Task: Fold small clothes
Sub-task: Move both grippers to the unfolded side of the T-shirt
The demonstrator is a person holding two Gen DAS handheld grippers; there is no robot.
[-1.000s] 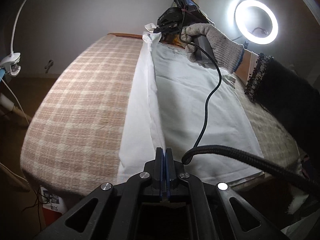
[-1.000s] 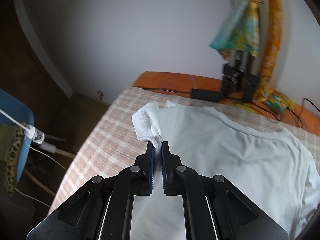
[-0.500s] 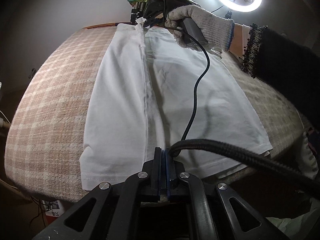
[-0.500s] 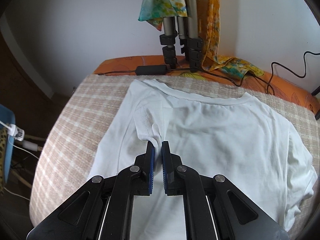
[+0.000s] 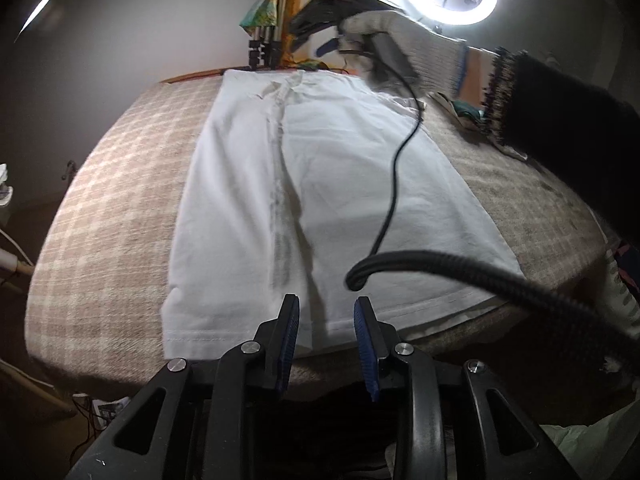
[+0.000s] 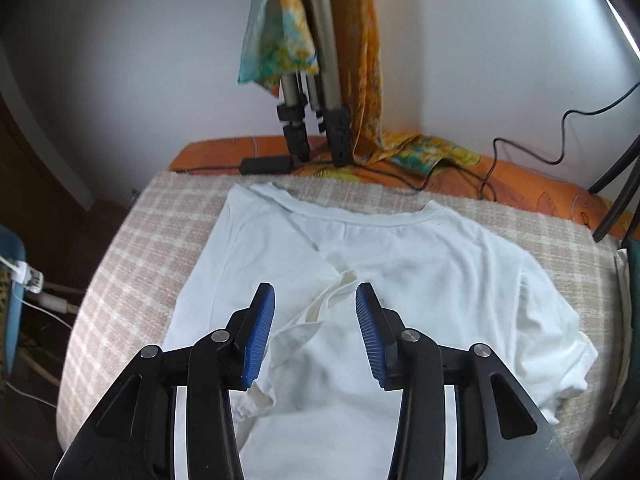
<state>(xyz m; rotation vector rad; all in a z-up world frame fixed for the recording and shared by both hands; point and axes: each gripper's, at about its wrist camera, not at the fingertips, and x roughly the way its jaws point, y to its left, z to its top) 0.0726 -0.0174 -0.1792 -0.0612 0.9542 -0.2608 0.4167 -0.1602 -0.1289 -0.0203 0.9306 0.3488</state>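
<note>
Left wrist view: your left gripper [image 5: 326, 322] sits low at the near hem of the white T-shirt [image 5: 320, 184], fingers spread wide with nothing between the blue pads [image 5: 289, 344]; the hem edge lies just ahead of the tips, not touching them. The shirt lies flat on the checked blanket [image 5: 120, 200], its left side folded inward so a long crease runs up the middle toward the collar end. A black cable [image 5: 460, 268] arcs across the right of this view. At the far end, your gloved right hand [image 5: 404, 48] holds the right gripper [image 5: 316, 36] raised above the shirt's collar end, angled down and leftward, blurred. Right wrist view: the right gripper [image 6: 316, 324] hovers over the folded sleeve [image 6: 316, 312], fingers wide apart, gripping nothing; the sleeve lies loose on the shirt body below the gap. The neckline [image 6: 360, 216] faces the tripod legs [image 6: 316, 120] and draped orange cloth [image 6: 368, 80] at the far edge.
</note>
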